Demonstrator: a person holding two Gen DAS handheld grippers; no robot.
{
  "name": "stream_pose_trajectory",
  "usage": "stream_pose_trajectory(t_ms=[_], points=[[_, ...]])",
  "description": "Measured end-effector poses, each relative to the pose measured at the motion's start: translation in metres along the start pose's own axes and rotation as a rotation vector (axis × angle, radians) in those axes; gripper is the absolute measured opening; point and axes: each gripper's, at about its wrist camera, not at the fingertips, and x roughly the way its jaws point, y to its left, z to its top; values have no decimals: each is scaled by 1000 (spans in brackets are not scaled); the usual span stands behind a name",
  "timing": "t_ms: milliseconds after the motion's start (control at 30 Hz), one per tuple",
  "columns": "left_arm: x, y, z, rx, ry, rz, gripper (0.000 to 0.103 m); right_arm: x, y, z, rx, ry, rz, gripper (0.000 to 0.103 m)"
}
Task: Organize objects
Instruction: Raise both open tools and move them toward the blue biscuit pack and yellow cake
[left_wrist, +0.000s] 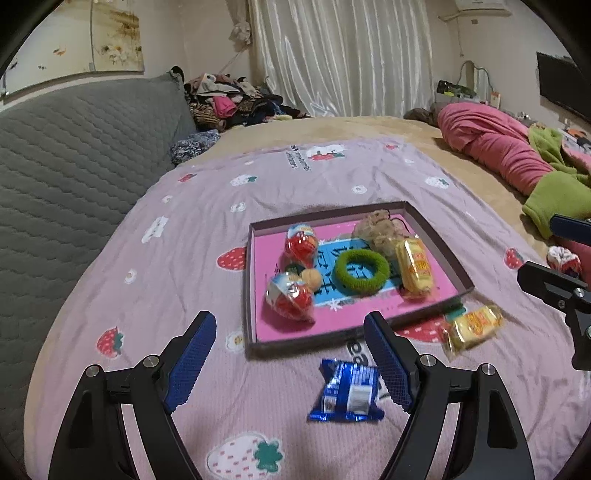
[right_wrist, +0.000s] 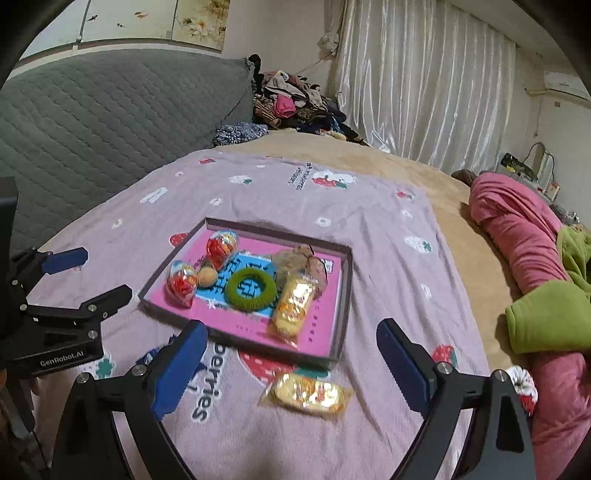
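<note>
A lilac strawberry-print sheet (left_wrist: 177, 229) covers the near part of the bed, and on it, about mid-sheet, stands a shallow dark-walled tray (left_wrist: 436, 236) with a pink floor. The sheet lies bare and open along its left edge toward the grey quilted headboard (left_wrist: 74, 147), and beyond the tray's far wall up to the sheet's far edge, where a tan blanket (left_wrist: 369, 127) begins. Along the right edge the room is tighter: a rolled pink quilt (left_wrist: 495, 147) and a green cloth (left_wrist: 557, 195) crowd that side.

Inside the tray, two red foil-wrapped egg-shaped toys (left_wrist: 301, 242) (left_wrist: 290, 295) lie near its left wall, a small tan ball (left_wrist: 312, 278) touching the nearer one. A green fuzzy ring (left_wrist: 362, 271) lies flat at the middle. A beige fluffy scrunchie (left_wrist: 380, 229) sits in the far right corner, and a yellow wrapped snack (left_wrist: 413, 264) lies lengthwise along the right wall, its far end against the scrunchie.

Outside the tray, a second yellow wrapped snack (right_wrist: 308, 395) lies on the sheet just off the tray's near right corner, and a blue foil packet (left_wrist: 347, 393) lies just beyond the near wall, toward the sheet's near edge.

The left gripper (left_wrist: 291, 360) hangs above the blue packet with its blue pads spread wide, holding nothing; in the left wrist view the right pad overlaps the packet's corner, and contact cannot be told. The right gripper (right_wrist: 291, 369) hangs above the loose yellow snack, fingers wide apart and clear of it, gripping nothing.
</note>
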Motion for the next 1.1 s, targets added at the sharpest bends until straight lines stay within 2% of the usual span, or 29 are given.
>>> stream_pose_trajectory(t_ms=[367, 633, 1100], points=[[-7, -21, -32, 43, 32, 2, 83, -5, -8, -39, 10, 48, -36, 96], [9, -24, -49, 57, 69, 1, 83, 19, -4, -57, -51, 85, -44, 98], [57, -36, -59, 58, 126, 4, 83, 72, -12, -70, 19, 137, -35, 99]])
